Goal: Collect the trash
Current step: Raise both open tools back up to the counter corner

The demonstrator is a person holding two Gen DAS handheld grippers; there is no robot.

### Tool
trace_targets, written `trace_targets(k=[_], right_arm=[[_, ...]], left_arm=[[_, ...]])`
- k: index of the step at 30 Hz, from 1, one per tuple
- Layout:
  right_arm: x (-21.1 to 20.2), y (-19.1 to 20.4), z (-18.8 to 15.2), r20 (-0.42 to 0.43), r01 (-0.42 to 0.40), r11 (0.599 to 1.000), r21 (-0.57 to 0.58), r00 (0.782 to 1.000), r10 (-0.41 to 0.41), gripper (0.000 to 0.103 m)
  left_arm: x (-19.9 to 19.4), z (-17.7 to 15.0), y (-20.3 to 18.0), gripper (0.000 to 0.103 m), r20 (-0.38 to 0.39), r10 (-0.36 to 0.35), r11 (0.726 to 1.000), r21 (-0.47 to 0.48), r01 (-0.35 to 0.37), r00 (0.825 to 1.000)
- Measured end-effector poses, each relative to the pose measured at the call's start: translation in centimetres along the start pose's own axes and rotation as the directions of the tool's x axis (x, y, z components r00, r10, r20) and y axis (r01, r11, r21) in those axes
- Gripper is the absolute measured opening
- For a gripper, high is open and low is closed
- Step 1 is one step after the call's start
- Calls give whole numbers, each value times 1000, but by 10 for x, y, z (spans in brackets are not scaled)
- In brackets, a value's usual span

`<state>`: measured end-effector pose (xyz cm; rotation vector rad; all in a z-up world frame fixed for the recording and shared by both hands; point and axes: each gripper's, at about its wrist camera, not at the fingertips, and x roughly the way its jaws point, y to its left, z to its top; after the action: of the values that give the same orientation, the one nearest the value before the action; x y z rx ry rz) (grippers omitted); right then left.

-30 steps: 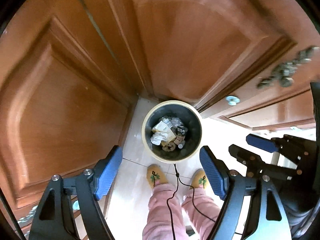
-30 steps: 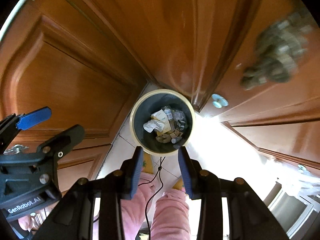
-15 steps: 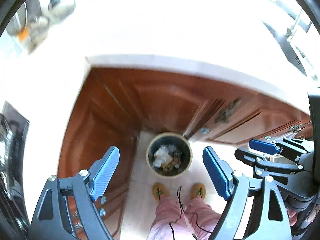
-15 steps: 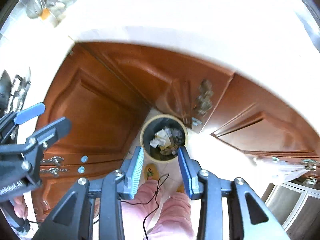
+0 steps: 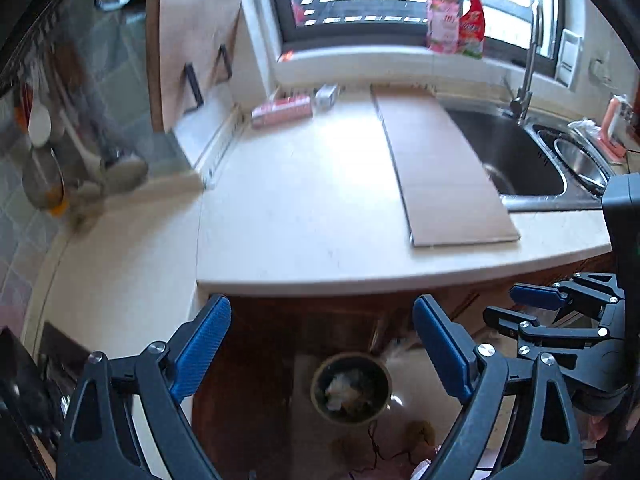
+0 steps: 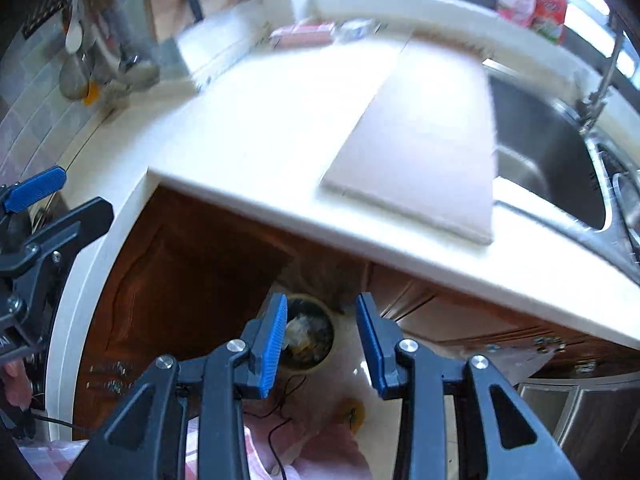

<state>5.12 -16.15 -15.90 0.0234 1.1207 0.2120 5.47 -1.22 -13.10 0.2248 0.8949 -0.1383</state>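
Observation:
The round trash bin (image 5: 317, 394) stands on the floor in front of the wooden cabinets, with crumpled paper and packaging (image 5: 340, 392) inside. My left gripper (image 5: 320, 350) hangs high above it at countertop height. Its jaws are opening wide and nothing is between them. In the right wrist view the bin (image 6: 306, 367) shows between the blue pads of my right gripper (image 6: 322, 340), far below them. That gripper stands half open and holds nothing. Each gripper also shows in the other's view: the right gripper (image 5: 540, 312) and the left gripper (image 6: 36, 200).
The pale countertop (image 5: 300, 208) carries a flat cardboard sheet (image 5: 440, 168), a pink box (image 5: 282, 110) and a small carton (image 5: 326, 96). A steel sink (image 5: 516, 156) lies right, spray bottles (image 5: 456, 20) stand on the sill, and utensils (image 5: 40, 152) hang left. The person's pink trousers (image 6: 340, 452) are below.
Both grippers have risen from just above the bin to countertop height and tilted up, so the counter, sink and window came into view. The left jaws have spread wider.

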Motion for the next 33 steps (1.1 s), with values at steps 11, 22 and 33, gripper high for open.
trace_targets(k=[11, 22, 33], right_arm=[[-67, -38, 45, 137, 129, 974, 184, 978, -156, 36], [-110, -57, 113, 214, 189, 956, 223, 948, -237, 46], [-59, -105, 260, 239, 102, 989, 105, 963, -125, 54]], left_arm=[[-18, 69, 19, 101, 161, -5, 997, 79, -8, 987], [22, 138, 35, 101, 116, -57, 998, 27, 54, 992], [134, 251, 44, 101, -32, 6, 982, -188, -12, 999]])
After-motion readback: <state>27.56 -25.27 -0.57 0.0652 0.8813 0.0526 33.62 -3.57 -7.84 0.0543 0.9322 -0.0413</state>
